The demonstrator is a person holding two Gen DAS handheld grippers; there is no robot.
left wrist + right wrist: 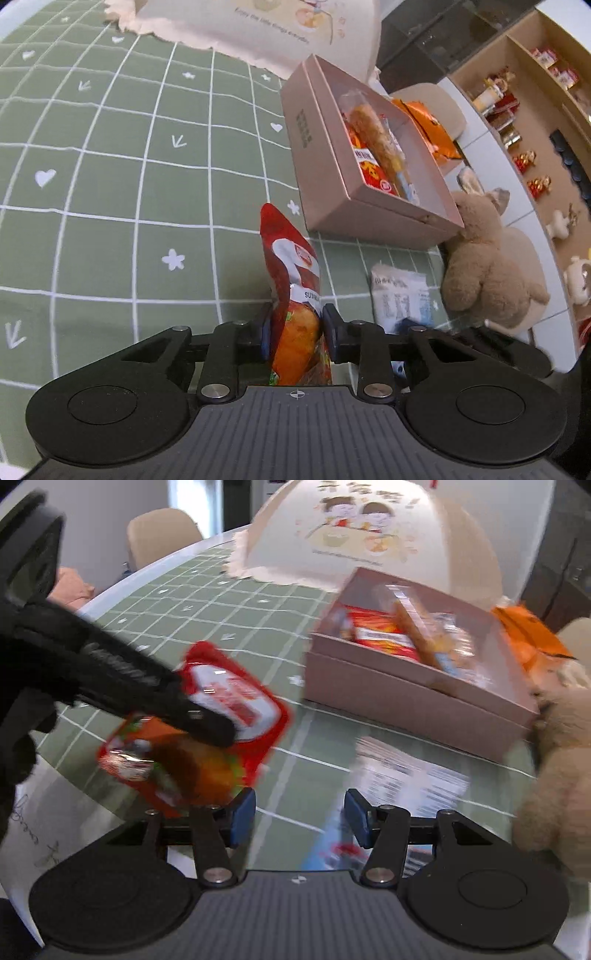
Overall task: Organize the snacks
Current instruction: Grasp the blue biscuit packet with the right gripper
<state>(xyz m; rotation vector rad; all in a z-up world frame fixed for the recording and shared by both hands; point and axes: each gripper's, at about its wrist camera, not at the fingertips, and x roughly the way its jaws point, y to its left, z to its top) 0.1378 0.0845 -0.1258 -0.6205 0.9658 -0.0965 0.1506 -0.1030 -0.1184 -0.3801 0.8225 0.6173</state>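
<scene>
Snack bag (295, 295), a glossy red and orange pouch, is pinched between the blue pads of the left gripper (295, 328), whose jaws press in on its puffed middle. In the right wrist view the same bag (207, 731) hangs above the near-left part of the table, the black left gripper arm (122, 686) crossing its white label.

Right gripper (300, 818) is spread wide with nothing between its blue pads (242, 812); it hovers over the table just near a white, printed packet (402, 775) that lies flat on the cloth.

Farther right stands a pink cardboard box (321, 155), rectangular, open on top, with smooth matte walls. Inside it lie a red wrapper (373, 166) and a long clear sleeve (376, 144) holding a crumbly golden stick. An orange bag (432, 129) sits just behind the box.

A plush toy (484, 266), tan and fuzzy, sits at the box's near-right corner, touching it. The tablecloth (110, 184) is soft green fabric with a white grid, hearts and flowers. At the far side is a pale dome cover (369, 535) with cartoon print and a lacy edge.
</scene>
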